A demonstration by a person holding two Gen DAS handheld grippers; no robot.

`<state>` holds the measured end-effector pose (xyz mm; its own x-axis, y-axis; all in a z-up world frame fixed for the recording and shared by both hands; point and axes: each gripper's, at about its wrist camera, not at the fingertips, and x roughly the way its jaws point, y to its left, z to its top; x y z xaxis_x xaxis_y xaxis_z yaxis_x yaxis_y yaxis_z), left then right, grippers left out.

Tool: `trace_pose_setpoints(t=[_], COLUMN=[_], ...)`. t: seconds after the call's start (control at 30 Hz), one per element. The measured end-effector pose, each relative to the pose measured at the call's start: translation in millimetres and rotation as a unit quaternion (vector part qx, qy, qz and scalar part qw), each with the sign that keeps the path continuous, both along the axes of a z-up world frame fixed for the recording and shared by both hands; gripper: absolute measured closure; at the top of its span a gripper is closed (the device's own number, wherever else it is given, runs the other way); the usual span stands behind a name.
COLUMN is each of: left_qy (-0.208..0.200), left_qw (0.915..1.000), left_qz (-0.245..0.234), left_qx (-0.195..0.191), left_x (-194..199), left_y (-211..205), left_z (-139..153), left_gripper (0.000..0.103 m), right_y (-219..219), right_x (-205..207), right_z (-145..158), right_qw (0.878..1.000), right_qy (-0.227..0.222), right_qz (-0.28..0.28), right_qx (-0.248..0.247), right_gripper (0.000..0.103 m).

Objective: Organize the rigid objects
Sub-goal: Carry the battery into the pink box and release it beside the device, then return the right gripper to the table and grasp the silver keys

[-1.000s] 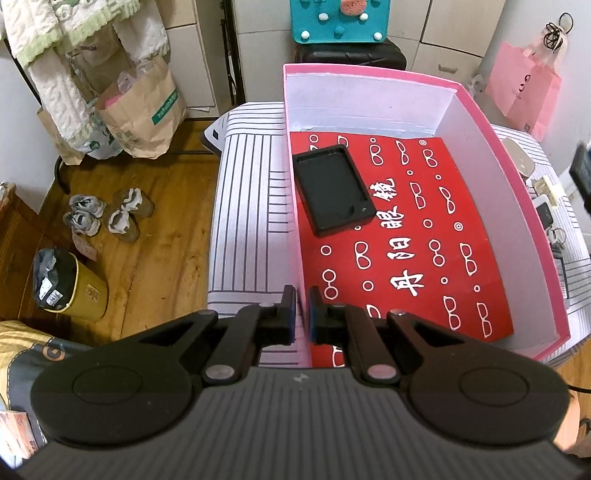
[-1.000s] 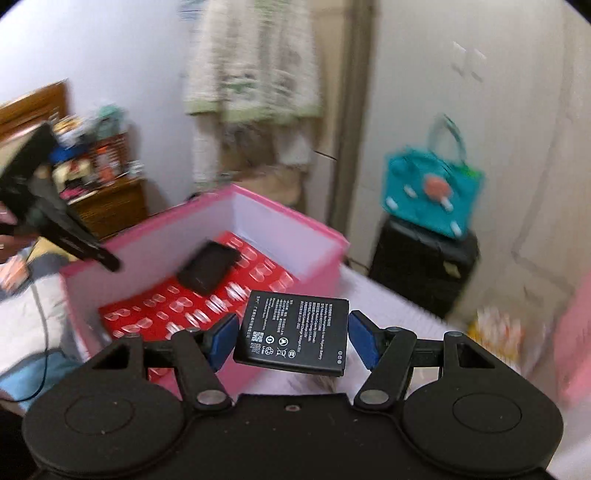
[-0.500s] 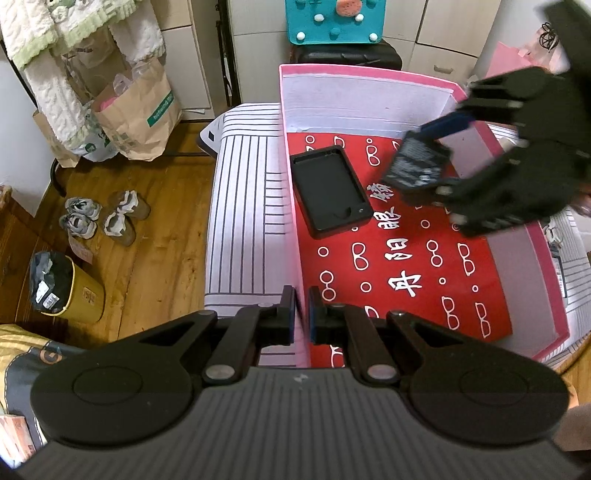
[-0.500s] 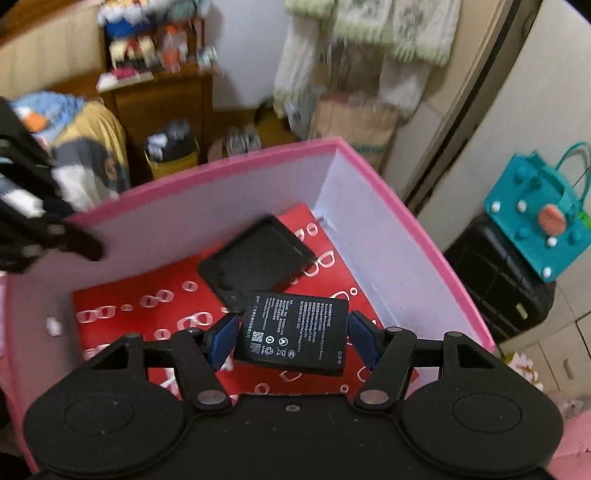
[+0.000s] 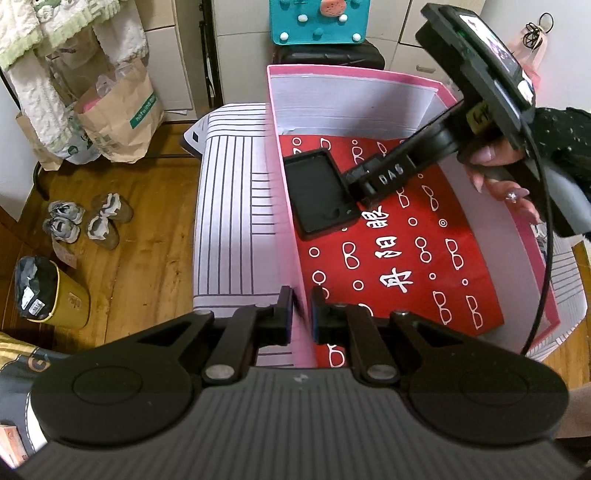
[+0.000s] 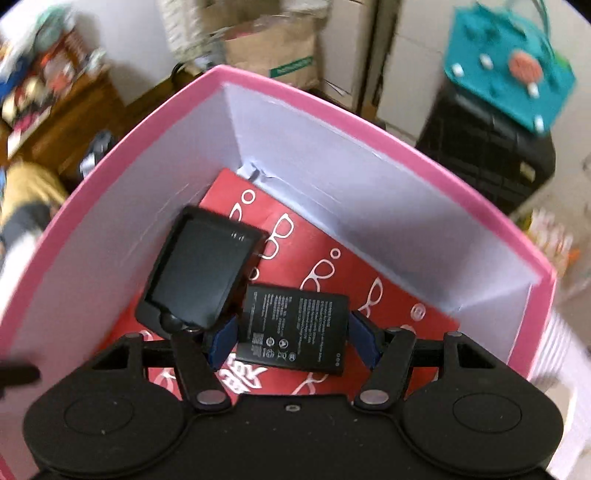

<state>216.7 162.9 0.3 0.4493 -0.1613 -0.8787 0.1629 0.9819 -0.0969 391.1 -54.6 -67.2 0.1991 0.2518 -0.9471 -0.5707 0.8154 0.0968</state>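
A pink box (image 5: 369, 75) with a red patterned lining (image 5: 399, 266) stands on a striped table. A black phone case (image 5: 319, 195) lies in its far left corner; it also shows in the right wrist view (image 6: 199, 273). My left gripper (image 5: 301, 314) is shut on the box's near left wall. My right gripper (image 6: 291, 332) is shut on a flat black battery (image 6: 293, 325) and holds it low inside the pink box (image 6: 332, 122), just right of the case. In the left wrist view the right gripper's body (image 5: 391, 173) hides the battery.
The striped table (image 5: 232, 221) extends left of the box. Beyond it are a wooden floor with shoes (image 5: 85, 221), a yellow bin (image 5: 51, 295) and paper bags (image 5: 118, 118). A teal bag (image 5: 317, 18) on a black case stands behind the box.
My right gripper has carried the battery from above the table over the box's rim and down inside, next to the phone case. My left gripper has stayed clamped on the box wall.
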Motion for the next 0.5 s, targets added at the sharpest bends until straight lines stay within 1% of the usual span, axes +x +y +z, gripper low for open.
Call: trace_pose_setpoints(t=[0.13, 0.17, 0.23, 0.27, 0.33, 0.47, 0.5], left_qy=[-0.001, 0.000, 0.001, 0.002, 0.001, -0.001, -0.002], left_qw=[1.0000, 1.0000, 1.0000, 1.0000, 1.0000, 1.0000, 0.9999], left_qz=[-0.003, -0.002, -0.001, -0.001, -0.001, -0.002, 0.000], left_qx=[0.001, 0.000, -0.002, -0.003, -0.005, -0.009, -0.012], left_x=[1, 1, 2, 2, 2, 1, 1], left_y=[-1, -1, 0, 0, 0, 1, 2], left_z=[0, 0, 0, 0, -1, -1, -2], left_gripper=[0.094, 0.094, 0.094, 0.094, 0.093, 0.093, 0.093], right_y=[-10, -11, -15, -20, -31, -67, -76], right_x=[-3, -5, -15, -21, -33, -70, -71], right_z=[1, 4, 15, 26, 45, 87, 95], right_qw=[0.997, 0.997, 0.998, 0.998, 0.997, 0.989, 0.987], right_qy=[0.042, 0.039, 0.010, -0.015, -0.045, -0.110, -0.124], right_qz=[-0.043, -0.040, -0.024, -0.020, -0.009, 0.009, 0.014], right_qx=[0.041, 0.048, 0.052, 0.053, 0.067, 0.095, 0.098], right_gripper=[0.035, 0.036, 0.036, 0.036, 0.036, 0.035, 0.035])
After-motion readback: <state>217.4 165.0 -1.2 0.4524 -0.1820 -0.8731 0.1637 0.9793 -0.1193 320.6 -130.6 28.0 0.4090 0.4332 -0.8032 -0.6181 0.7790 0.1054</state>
